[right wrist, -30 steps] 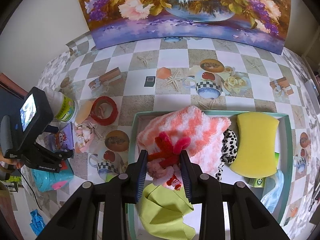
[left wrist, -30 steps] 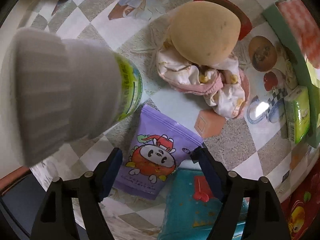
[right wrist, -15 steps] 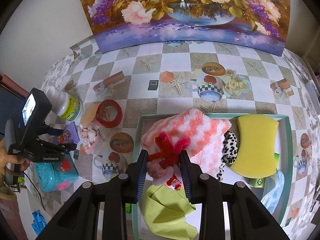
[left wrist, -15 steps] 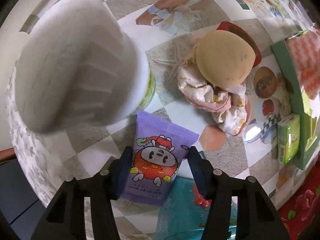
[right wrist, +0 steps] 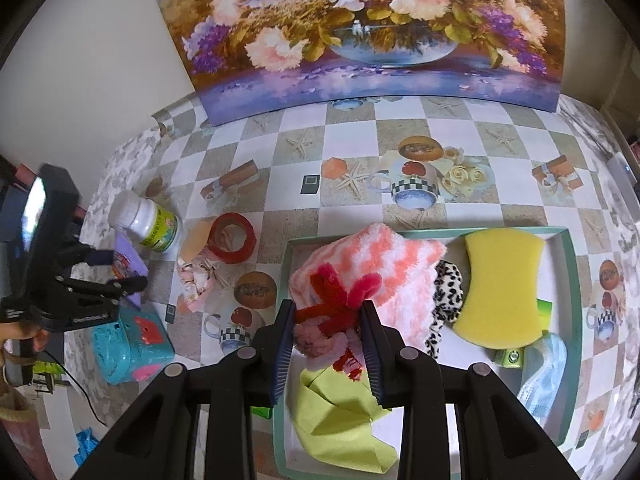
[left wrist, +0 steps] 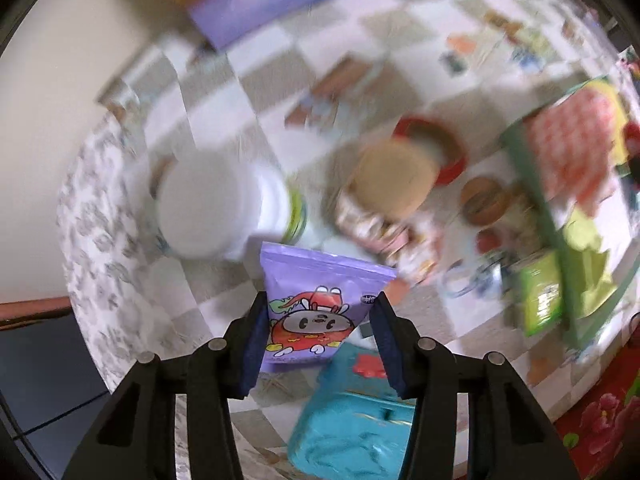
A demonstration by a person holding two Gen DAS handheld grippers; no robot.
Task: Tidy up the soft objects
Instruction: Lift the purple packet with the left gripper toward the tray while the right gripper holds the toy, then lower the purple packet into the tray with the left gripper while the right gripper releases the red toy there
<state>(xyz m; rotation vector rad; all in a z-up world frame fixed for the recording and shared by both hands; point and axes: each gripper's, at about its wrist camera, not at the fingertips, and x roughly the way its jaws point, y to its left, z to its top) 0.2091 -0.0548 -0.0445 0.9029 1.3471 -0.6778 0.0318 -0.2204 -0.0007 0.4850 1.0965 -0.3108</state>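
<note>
Pointing down, our left gripper (left wrist: 318,330) was closing on the pouch (left wrist: 316,304); right gripper (right wrist: 328,334) clasped a red-pink tuft (right wrist: 334,316); table blurred.

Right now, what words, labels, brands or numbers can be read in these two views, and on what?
None can be read in full.
Purple cartoon snack pouch: small print, blurred.
White plastic bottle with a green label: text too small.
Small green packet: print blurred.
Black handheld gripper: white lettering on its frame, too small.
</note>
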